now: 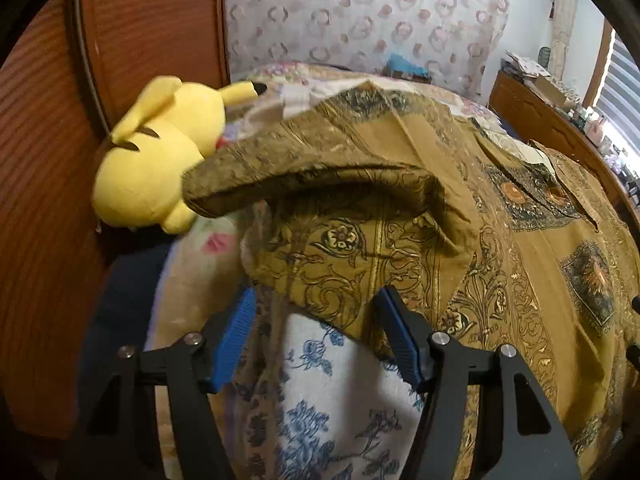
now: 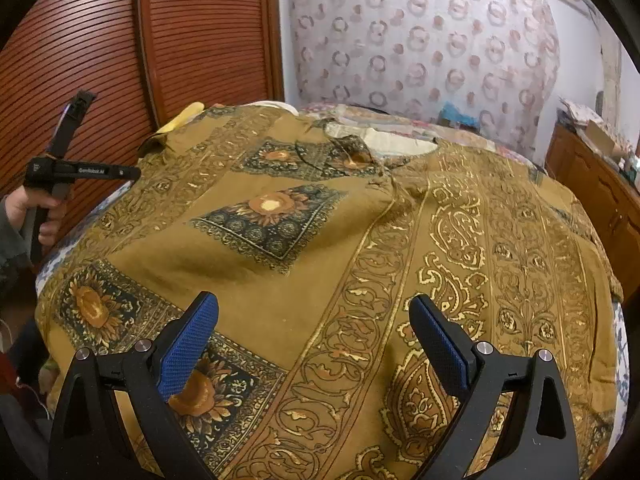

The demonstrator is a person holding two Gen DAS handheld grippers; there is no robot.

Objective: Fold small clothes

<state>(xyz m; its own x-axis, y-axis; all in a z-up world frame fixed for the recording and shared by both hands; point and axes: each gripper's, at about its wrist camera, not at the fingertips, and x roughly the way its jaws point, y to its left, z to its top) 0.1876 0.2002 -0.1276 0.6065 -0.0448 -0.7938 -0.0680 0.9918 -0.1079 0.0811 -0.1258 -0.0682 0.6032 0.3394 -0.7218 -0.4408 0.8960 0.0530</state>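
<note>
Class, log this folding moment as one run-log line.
garment: spread on bed, sleeve folded inward | left gripper: open over hem | right gripper: open, empty | plush toy: beside garment

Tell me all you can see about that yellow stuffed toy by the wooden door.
The yellow plush toy looks soft and fuzzy, with a round body, stubby limbs, dark stripes on its back and a long ear tipped in black. It lies tipped over at the bed's edge against the reddish slatted wooden door. A sleeve of the mustard patterned garment reaches over to it and hides part of its lower side. Its face is not visible. No gripper touches it.
</note>
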